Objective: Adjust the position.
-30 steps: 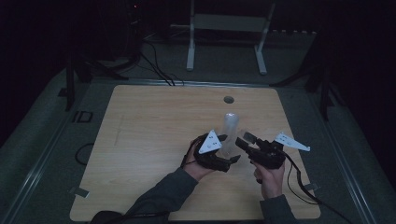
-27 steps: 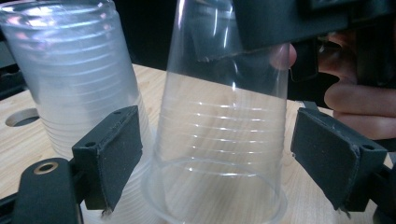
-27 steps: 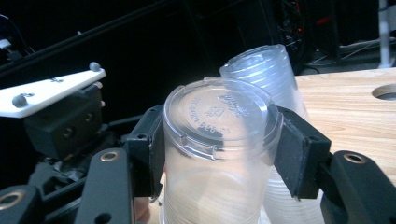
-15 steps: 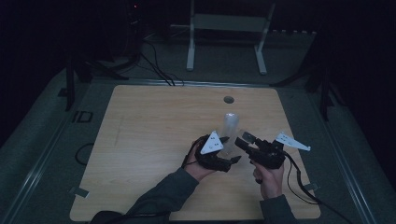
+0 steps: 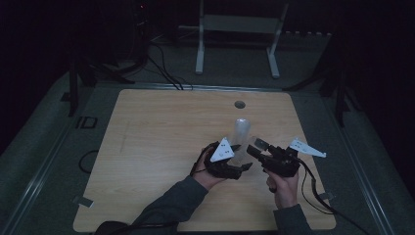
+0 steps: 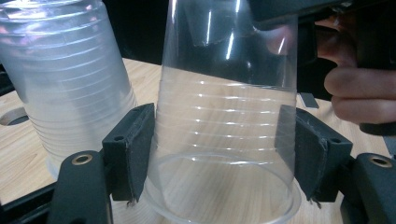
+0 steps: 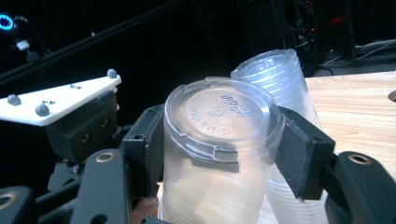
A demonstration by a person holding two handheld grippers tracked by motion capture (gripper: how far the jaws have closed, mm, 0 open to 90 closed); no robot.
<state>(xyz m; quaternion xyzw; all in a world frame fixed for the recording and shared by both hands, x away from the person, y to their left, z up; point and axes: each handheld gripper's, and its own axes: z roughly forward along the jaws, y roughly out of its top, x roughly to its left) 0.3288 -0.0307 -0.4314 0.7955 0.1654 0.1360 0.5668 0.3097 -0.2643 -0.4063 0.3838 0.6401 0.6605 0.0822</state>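
Note:
An upside-down clear plastic cup (image 6: 224, 116) stands between the pads of my left gripper (image 6: 219, 154). Its jaws have just been closing, and both pads now press on the cup's ribbed wall near the rim. The cup's flat base (image 7: 219, 112) sits between the jaws of my right gripper (image 7: 219, 149). Those jaws have just been opening, and their pads stand close beside the cup without squeezing it. A stack of upside-down clear cups (image 5: 241, 129) stands on the table just behind both grippers (image 5: 242, 164) (image 5: 255, 147).
The wooden table (image 5: 156, 137) has a round hole (image 5: 239, 104) at its far edge. A white frame (image 5: 235, 24) and cables lie on the dark floor beyond. The left gripper's white plate (image 7: 56, 100) is to the left of the cup.
Both hands have kept their places beside the stack. The high view shows no other clear difference.

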